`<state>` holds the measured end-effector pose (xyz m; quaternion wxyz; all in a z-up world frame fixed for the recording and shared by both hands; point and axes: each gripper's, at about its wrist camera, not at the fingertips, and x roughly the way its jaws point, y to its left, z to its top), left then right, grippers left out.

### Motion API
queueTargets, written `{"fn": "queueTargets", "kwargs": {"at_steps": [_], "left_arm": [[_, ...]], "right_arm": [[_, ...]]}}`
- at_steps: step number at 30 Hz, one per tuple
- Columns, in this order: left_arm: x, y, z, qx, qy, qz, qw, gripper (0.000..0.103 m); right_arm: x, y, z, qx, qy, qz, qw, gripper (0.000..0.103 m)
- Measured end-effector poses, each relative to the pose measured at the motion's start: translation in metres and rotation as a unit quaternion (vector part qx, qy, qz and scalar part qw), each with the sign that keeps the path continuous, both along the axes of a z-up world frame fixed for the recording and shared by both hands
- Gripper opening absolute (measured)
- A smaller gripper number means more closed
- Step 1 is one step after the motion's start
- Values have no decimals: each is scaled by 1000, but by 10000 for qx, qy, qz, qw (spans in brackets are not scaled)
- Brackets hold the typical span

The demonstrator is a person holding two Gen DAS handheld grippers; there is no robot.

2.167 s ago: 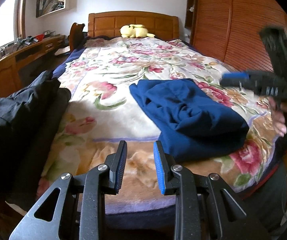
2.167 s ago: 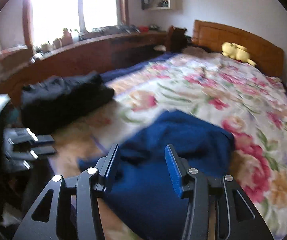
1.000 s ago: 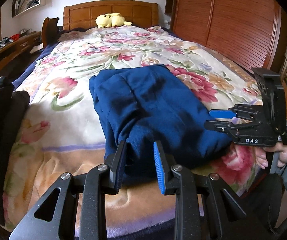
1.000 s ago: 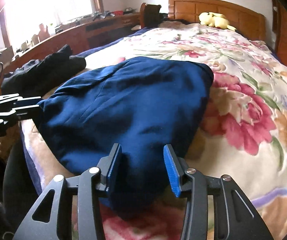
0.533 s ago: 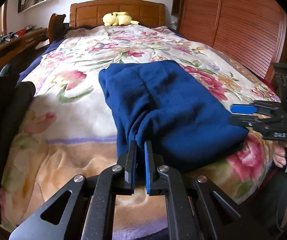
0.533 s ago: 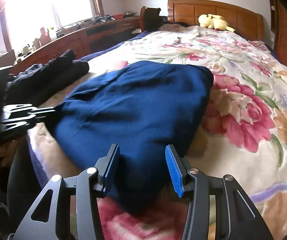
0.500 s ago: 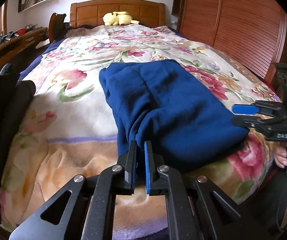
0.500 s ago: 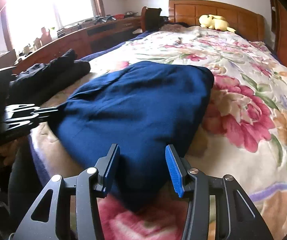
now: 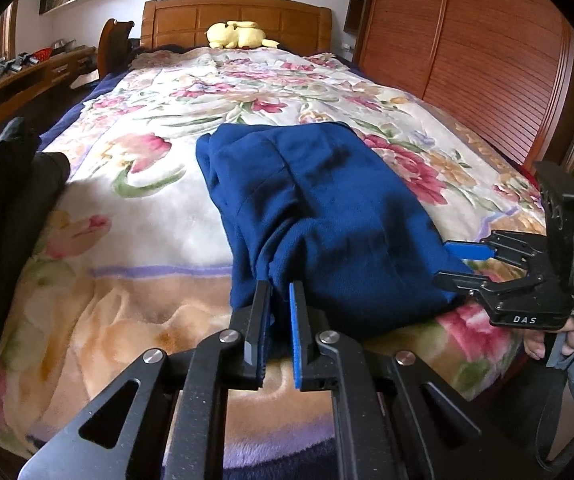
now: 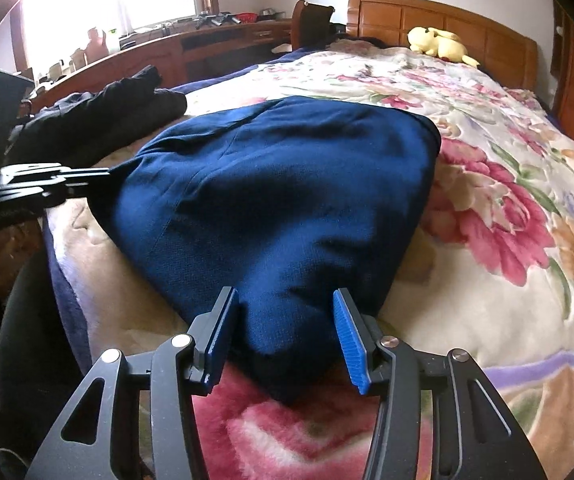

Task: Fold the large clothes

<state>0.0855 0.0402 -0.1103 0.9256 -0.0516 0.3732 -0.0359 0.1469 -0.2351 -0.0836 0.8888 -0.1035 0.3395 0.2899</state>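
A dark blue garment (image 9: pixel 327 208) lies folded on the flowered bed blanket (image 9: pixel 147 216), near the foot of the bed. My left gripper (image 9: pixel 279 296) pinches a raised fold at the garment's near left edge; its jaws are opening slightly, with cloth still between the pads. From the right wrist view, the left gripper (image 10: pixel 87 178) meets the garment (image 10: pixel 287 184) at the left side. My right gripper (image 10: pixel 283 294) is open, and the garment's near corner lies between its blue pads. The left wrist view shows the right gripper (image 9: pixel 445 262) at the garment's right edge.
A pile of black clothes (image 9: pixel 3 200) lies on the bed's left side. A yellow plush toy (image 9: pixel 239 34) rests by the wooden headboard (image 9: pixel 231 16). A slatted wooden wardrobe (image 9: pixel 467 60) stands along the right, and a cluttered desk (image 10: pixel 167 48) sits under the window.
The left gripper's jaws went from apart to pinched on the blue garment's near edge, then eased a little. The right gripper stayed open around the near corner.
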Motion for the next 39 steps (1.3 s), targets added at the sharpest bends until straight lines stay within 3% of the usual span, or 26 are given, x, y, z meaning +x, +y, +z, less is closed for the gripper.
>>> {"fn": "queueTargets", "kwargs": {"at_steps": [9,12,16,23,30,39], "left_arm": [[-34,12,4,81,6,105,9999,13],[-40,17,2,-44,11,103,9999,23],[-38,16,-4,-141,91,7,9999,31],[-23,10,-18,-112,267,-42,9996,32],[-11,14,-28,-148,384,42,9991,33],[-2,18,-39,-169,519,76,9985,34]], "right_arm": [[-1,-2,-6,144,-31,-10,9999,53],[1,-2,-7,155,-4,-21,9999,55],[1,0,-4,110,17,-35,9999,56],[18,-10,16,218,128,5,9997,58],[65,-20,35,33,-166,-290,9994,65],[171,-13,25,119,166,-593,9980,81]]}}
